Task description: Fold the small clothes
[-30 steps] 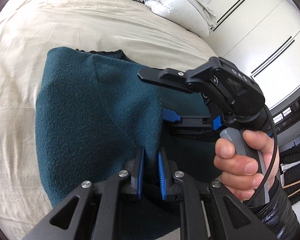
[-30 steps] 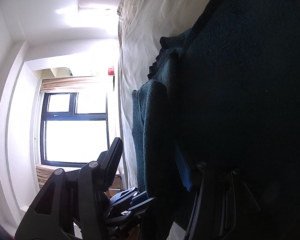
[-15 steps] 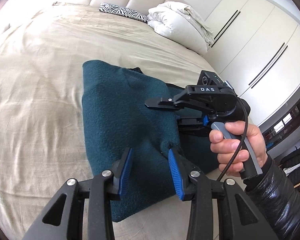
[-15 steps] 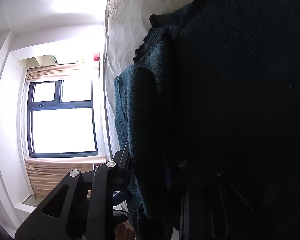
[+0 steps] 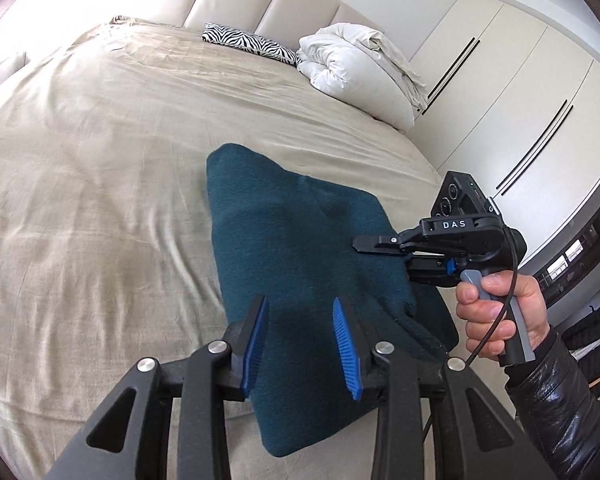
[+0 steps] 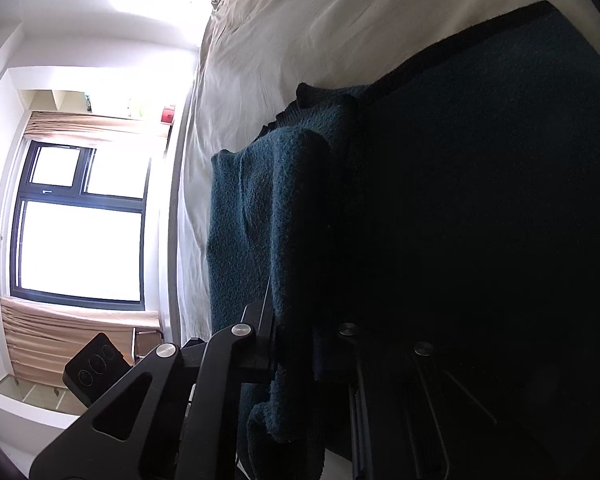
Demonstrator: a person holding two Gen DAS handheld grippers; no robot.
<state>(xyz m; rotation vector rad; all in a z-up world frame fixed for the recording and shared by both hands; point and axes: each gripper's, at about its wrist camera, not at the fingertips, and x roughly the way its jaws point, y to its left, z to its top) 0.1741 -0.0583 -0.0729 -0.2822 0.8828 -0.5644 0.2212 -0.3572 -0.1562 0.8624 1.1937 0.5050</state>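
My left gripper [image 5: 302,340] is up off the fabric, jaws spread wide, blue pads [image 5: 256,344] facing each other with nothing between them. It points forward and down from near the bottom of the left wrist view. Over on the right side, my right hand [image 5: 496,316] is wrapped around the grey handle, black sleeve at the wrist, cable looping past my knuckles. The right gripper [image 6: 296,344] is rolled onto its side, fingers reaching in level from the edge; in its own view a fold of cloth sits between them, but it's too dark to judge the grip.
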